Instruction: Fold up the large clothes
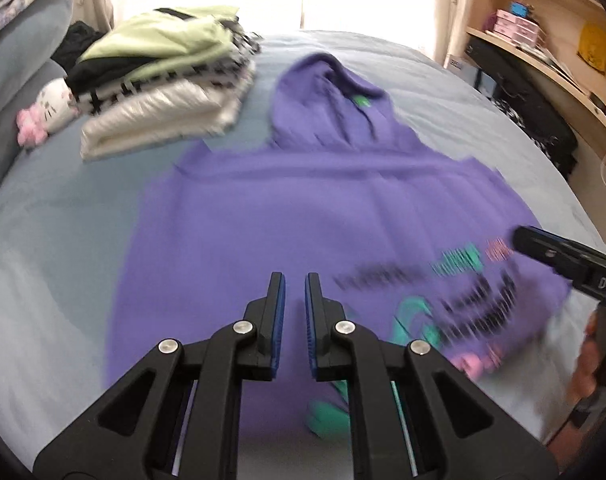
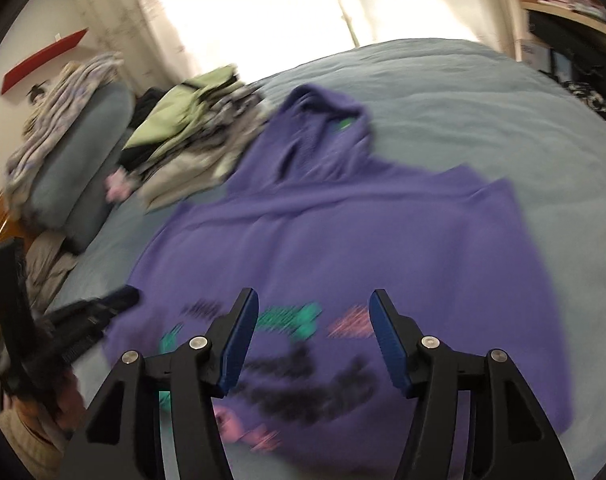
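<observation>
A purple hoodie [image 1: 303, 208] [image 2: 343, 232] lies spread flat on the blue-grey bed [image 1: 43, 260], hood toward the window, its printed lettering nearest me. My left gripper [image 1: 295, 280] hovers over the hoodie's near left part, jaws shut to a thin slit with nothing between them. It shows as a dark blurred shape at the left of the right wrist view [image 2: 123, 296]. My right gripper [image 2: 313, 300] hangs above the lettering, open, pads clear of the cloth. Its black tip enters the left wrist view at the right [image 1: 543, 248]. Both pictures are blurred.
A stack of folded clothes [image 1: 159, 80] [image 2: 183, 132] sits on the bed left of the hood, with a white and pink plush toy [image 1: 47, 112] beside it. Grey pillows [image 1: 19, 60] line the left. Wooden shelves [image 1: 543, 40] stand at the right. A hand [image 1: 595, 360] shows at the lower right.
</observation>
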`<state>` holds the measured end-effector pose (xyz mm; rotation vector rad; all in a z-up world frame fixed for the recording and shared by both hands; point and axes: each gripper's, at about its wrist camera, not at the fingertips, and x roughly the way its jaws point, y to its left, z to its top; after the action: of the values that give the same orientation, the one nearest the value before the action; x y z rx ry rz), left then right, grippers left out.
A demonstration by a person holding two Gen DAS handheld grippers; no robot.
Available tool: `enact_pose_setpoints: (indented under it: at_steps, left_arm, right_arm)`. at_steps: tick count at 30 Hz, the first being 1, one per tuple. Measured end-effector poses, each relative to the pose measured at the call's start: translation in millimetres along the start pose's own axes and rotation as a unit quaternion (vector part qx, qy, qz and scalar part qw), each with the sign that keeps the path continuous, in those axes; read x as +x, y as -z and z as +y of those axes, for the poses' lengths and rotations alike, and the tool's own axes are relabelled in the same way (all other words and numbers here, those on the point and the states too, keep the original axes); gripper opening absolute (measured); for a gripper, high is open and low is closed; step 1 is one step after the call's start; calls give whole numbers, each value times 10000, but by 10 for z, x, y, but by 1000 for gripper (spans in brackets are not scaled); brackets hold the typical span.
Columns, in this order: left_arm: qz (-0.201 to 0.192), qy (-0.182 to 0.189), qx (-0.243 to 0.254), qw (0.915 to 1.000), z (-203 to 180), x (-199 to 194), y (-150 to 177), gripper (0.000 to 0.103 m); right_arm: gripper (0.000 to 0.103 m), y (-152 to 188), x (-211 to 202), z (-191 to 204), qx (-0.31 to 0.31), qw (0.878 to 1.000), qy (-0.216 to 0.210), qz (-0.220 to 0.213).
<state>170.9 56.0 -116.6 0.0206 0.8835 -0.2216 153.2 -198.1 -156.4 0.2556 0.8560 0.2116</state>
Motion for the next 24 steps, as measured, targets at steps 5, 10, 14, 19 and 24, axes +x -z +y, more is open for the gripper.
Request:
enact_pose_setpoints:
  at_steps: [5, 10, 14, 19, 24]
  left_arm:
    - [222, -210, -31, 9995, -255, 113, 517, 7]
    - [67, -693, -117, 9975, -77, 55, 689, 10]
    - [44, -1044, -479, 9934, 319, 11, 763, 10]
    - [16, -1044, -803, 9913, 617, -34, 799, 10]
    - [43, -1130, -785, 9905, 612, -46, 818, 10]
  right_arm:
    - [59, 532, 119, 202, -119, 9990, 86, 427]
    - [58, 851, -100, -193, -91, 9956, 890, 295]
    - [58, 1106, -458, -721, 230, 9820, 1876, -23]
    - [58, 1313, -656, -879, 408, 9814, 1874, -115]
    - [63, 1406, -654, -785, 150, 9734, 2286, 92]
